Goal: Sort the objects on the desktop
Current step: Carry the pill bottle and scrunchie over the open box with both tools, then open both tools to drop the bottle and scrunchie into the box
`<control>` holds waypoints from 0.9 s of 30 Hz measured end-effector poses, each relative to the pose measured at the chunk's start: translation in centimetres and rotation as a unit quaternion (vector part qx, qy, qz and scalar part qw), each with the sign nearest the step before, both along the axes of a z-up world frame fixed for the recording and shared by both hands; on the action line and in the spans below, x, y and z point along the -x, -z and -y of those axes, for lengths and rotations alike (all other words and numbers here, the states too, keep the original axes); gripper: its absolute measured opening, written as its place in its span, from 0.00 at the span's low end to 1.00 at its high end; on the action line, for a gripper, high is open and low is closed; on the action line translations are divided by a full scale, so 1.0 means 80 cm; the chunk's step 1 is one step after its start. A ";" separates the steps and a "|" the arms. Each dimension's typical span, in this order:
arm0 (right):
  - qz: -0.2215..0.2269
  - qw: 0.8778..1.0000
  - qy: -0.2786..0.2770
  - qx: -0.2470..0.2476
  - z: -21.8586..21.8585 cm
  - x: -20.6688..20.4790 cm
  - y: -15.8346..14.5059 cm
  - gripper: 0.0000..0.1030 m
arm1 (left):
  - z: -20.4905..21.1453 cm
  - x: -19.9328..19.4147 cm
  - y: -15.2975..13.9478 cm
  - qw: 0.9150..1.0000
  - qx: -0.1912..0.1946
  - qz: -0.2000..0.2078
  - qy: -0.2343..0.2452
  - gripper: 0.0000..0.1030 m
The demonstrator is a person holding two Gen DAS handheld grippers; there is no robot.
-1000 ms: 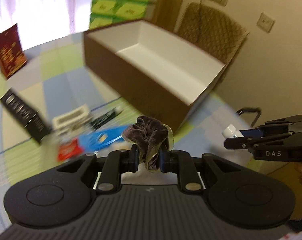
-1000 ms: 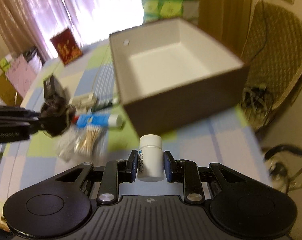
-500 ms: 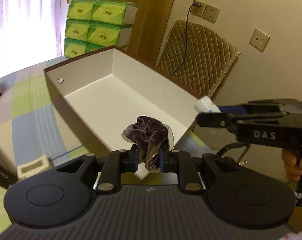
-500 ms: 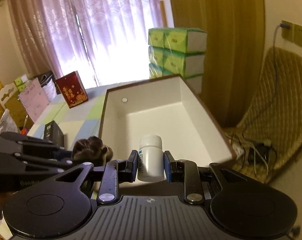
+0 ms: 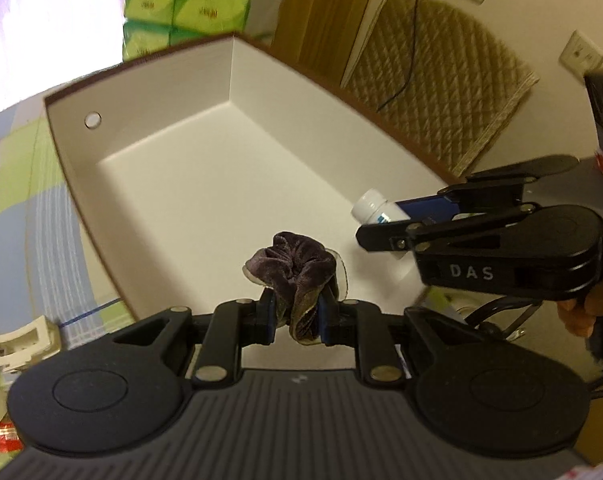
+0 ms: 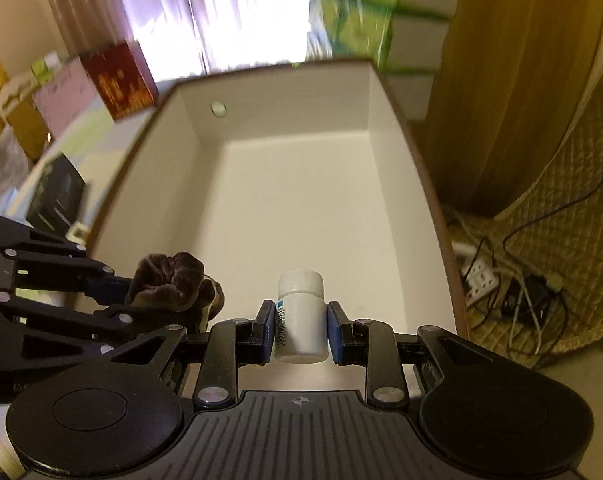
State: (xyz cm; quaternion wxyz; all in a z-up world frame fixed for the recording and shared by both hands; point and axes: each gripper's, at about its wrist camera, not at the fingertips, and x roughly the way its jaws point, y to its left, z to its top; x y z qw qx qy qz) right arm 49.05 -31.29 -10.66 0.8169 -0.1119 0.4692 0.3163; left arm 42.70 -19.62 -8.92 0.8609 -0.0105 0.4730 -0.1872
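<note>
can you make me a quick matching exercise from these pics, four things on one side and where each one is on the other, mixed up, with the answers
Things:
1. scrunchie
2. pill bottle
3. tissue packs
4. brown box

Places:
A. stacked behind the box
B. pinched in the left gripper
C. on the checked tablecloth, below both grippers
D. pinched in the right gripper

Pairs: 1-B, 2-D, 3-A, 4-C
</note>
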 end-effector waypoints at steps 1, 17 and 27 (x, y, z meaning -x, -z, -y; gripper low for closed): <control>-0.015 1.000 -0.010 0.011 -0.003 -0.009 0.007 0.23 | 0.003 -0.005 0.005 1.000 -0.003 -0.005 0.003 0.15; -0.068 0.992 -0.090 0.061 -0.019 -0.049 0.031 0.37 | 0.018 -0.050 0.047 0.995 -0.068 -0.076 0.011 0.31; -0.054 0.995 -0.080 0.024 -0.004 -0.037 0.009 0.63 | 0.007 -0.034 0.031 0.997 -0.066 -0.043 0.018 0.57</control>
